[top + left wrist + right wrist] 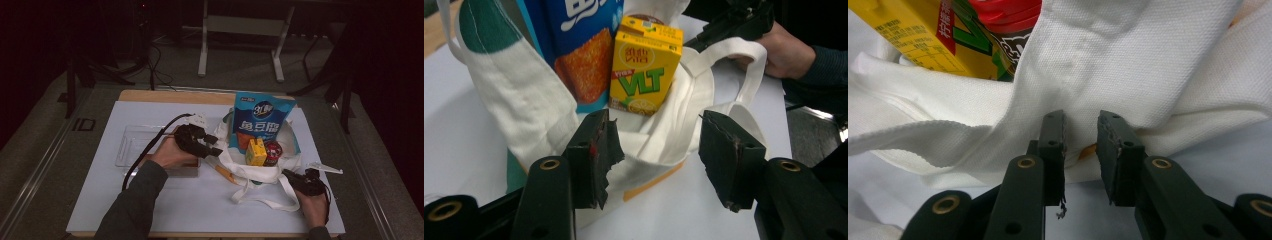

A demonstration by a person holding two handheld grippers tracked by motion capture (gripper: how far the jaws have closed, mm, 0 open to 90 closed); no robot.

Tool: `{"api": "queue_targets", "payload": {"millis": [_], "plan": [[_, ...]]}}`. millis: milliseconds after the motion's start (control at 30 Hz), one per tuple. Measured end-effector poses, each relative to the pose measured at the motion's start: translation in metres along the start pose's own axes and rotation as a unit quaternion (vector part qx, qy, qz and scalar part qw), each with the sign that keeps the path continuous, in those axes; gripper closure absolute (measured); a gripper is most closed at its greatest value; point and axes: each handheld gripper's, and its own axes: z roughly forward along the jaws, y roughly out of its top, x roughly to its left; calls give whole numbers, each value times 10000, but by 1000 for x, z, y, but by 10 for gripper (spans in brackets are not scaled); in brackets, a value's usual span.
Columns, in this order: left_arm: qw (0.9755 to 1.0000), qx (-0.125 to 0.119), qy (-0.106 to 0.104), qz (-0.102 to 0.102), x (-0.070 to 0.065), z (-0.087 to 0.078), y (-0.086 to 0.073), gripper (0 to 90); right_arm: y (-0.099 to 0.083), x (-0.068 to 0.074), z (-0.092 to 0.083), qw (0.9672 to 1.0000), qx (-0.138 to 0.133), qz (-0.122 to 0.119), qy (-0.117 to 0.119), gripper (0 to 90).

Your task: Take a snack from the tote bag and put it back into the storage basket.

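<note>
Blue snack pouch (263, 119), yellow drink carton (255, 152) already inside white cloth tote bag (255, 174); left gripper (656, 150) wide, right gripper (1081, 145) narrow, both empty.

The high view is dim, its corners falling to black; both gripper views are brighter, evenly lit, soft and slightly blurred close up.

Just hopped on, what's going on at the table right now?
A person is working a white tote bag with a claw in each hand. The bag lies on the white table cover holding a blue snack pouch, a yellow VLT drink carton and a red-topped container. The left claw is open, facing the bag's mouth without gripping. The right claw sits against the bag's fabric, jaws slightly apart. A clear tray lies to the left.
</note>
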Motion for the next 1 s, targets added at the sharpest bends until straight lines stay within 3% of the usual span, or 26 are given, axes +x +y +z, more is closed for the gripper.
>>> {"api": "queue_targets", "payload": {"millis": [33, 233, 567, 933, 1000], "plan": [[10000, -17, 66, 13, -1, 1, 0, 472, 0, 0, 0, 10000, -1, 2, 0, 729], [10000, -19, -29, 48, -2, 4, 2, 516, 0, 0, 0, 10000, 1, 1, -2, 728], [9995, 14, -294, 72, -5, 15, 7, 520, 0, 0, 0, 10000, 0, 1, -1, 729], [9994, 140, -208, 254, -12, 29, 15, 486, 0, 0, 0, 10000, 0, 4, 3, 728], [9992, 111, -284, 255, -13, 31, 16, 479, 0, 0, 0, 10000, -1, 2, 2, 728]]}}
